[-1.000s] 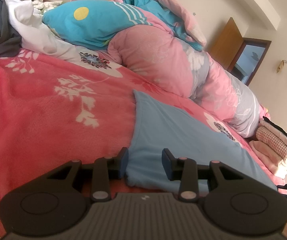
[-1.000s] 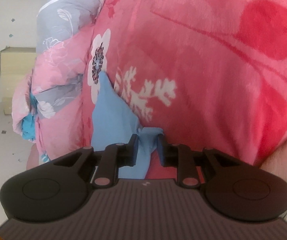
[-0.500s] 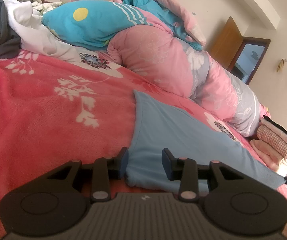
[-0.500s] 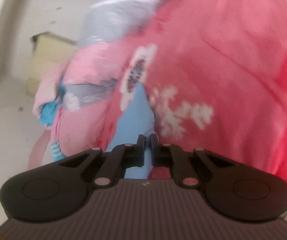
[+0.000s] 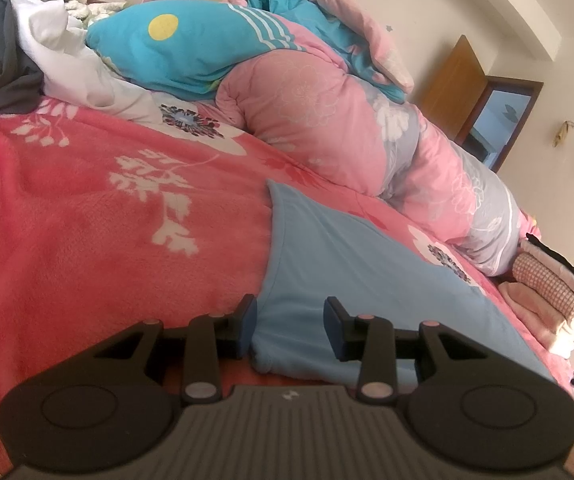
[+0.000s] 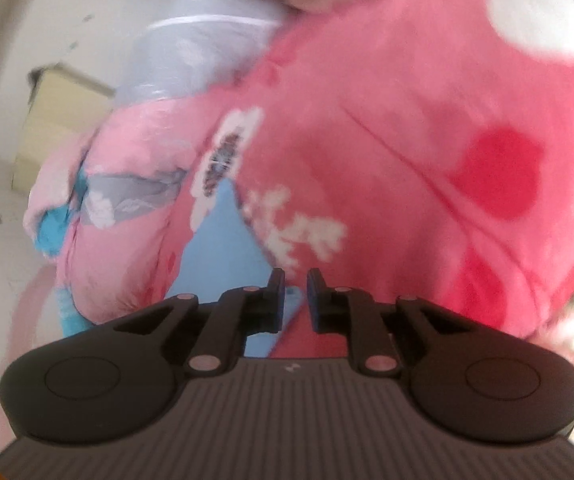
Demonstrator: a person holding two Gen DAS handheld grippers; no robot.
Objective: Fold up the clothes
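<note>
While parted above the blue garment (image 5: pixel 367 272) edge, both hand-held grippers, bare red blanket (image 5: pixel 87 240) leftward

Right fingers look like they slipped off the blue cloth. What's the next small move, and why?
Probably re-grip with the right gripper: its fingers have just opened slightly and show a gap with only blanket between; the blue cloth lies beside the left finger. The left gripper is open over its corner.

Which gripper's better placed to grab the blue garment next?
Left. Its gripper stands open astride the garment's near edge. The right gripper has just been opening; its narrow gap shows mostly blanket, the garment off to its left.
</note>
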